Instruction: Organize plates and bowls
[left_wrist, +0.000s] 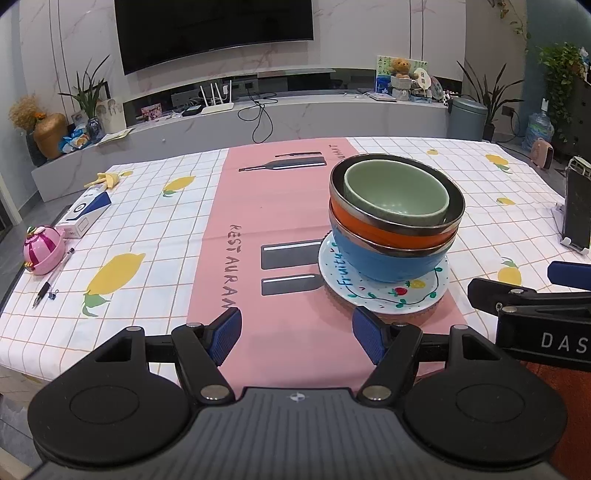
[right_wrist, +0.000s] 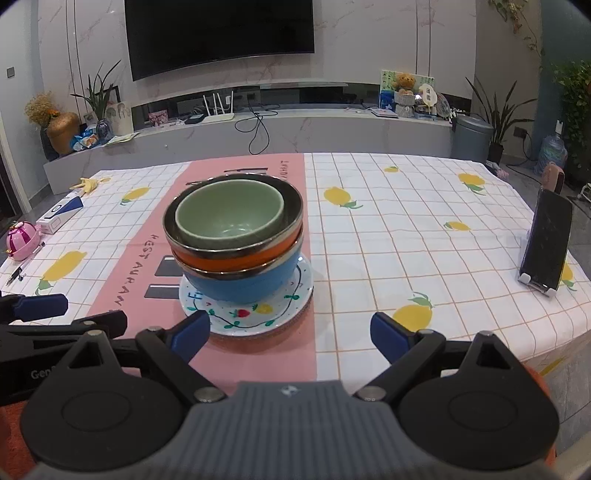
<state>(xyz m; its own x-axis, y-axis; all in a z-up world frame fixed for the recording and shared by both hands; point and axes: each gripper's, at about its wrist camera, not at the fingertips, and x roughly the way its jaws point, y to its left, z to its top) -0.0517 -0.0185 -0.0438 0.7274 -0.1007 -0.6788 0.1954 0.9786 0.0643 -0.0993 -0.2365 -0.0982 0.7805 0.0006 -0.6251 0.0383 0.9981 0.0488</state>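
Covering table: lemon-print tablecloth (right_wrist: 388, 229), pink runner (left_wrist: 288, 236).

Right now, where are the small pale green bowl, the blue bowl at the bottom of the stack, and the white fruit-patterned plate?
pale green bowl (right_wrist: 229, 218), right wrist view, inner wall.
blue bowl (right_wrist: 243, 286), right wrist view, outer side.
white fruit-patterned plate (left_wrist: 384, 295), left wrist view, bare front rim.
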